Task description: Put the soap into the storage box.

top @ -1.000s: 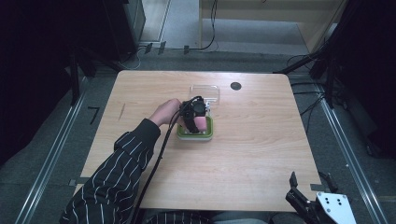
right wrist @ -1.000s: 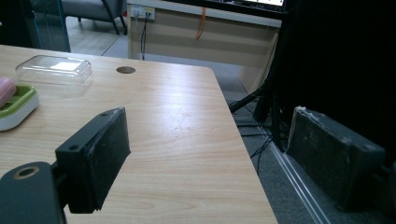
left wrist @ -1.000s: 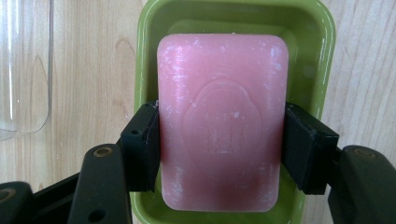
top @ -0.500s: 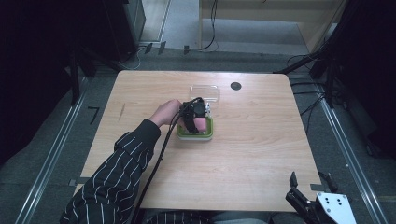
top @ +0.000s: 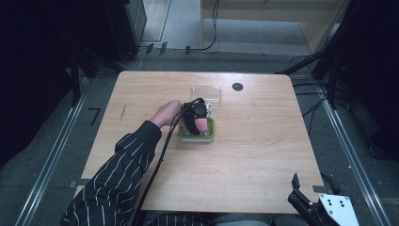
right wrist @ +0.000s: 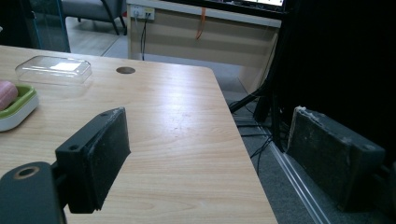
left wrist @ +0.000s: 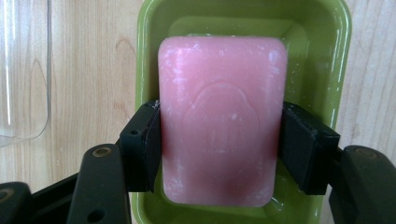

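A pink soap bar (left wrist: 222, 119) lies over a green soap dish (left wrist: 327, 60) near the middle of the table. My left gripper (top: 195, 120) is shut on the bar, one black pad (left wrist: 144, 144) pressed to each long side. From above, the pink soap bar (top: 201, 125) shows at the gripper's tip over the green dish (top: 197, 136). Whether the bar rests on the dish floor or hangs just above it is unclear. My right gripper (top: 313, 197) is off the table's near right corner, open, with nothing between its pads (right wrist: 100, 154).
A clear plastic lid (top: 207, 94) lies just behind the dish, also visible as the lid (right wrist: 53, 70) in the right gripper view. A small round hole (top: 237, 86) sits in the tabletop at the back. The wooden table (top: 254, 155) has bare room to the right and front.
The left hand and gripper have barely shifted over the dish; the soap stays gripped. The right gripper has not moved.
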Demonstrator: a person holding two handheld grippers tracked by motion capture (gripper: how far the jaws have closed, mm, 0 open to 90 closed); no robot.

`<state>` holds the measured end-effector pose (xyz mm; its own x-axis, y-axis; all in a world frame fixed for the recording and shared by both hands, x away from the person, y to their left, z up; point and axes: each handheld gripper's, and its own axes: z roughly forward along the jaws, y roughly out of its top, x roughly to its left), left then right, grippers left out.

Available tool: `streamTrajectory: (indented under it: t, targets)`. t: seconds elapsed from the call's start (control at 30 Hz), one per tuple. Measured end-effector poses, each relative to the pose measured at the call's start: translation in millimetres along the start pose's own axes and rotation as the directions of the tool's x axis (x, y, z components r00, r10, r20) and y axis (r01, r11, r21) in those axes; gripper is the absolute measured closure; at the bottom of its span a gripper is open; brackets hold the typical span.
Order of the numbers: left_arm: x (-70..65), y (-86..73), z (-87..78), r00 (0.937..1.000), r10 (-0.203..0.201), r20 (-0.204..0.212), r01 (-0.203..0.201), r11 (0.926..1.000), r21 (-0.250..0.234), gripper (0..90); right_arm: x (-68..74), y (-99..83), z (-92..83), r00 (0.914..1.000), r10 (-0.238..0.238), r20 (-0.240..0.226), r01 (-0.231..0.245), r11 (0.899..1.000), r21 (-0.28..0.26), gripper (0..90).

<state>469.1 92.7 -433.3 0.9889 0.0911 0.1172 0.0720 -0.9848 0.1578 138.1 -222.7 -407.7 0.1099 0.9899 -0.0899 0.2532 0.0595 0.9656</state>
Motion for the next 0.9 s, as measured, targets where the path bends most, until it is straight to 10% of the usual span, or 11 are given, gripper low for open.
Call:
streamTrajectory:
  t: [0.9]
  targets:
    - [0.2,-5.0,-17.9,0.9925,-0.116,0.039,0.116,0.993,-0.018,22.3,1.0,0.8,2.1,1.0,0.005,-0.007,-0.005,1.0,-0.004,12.7]
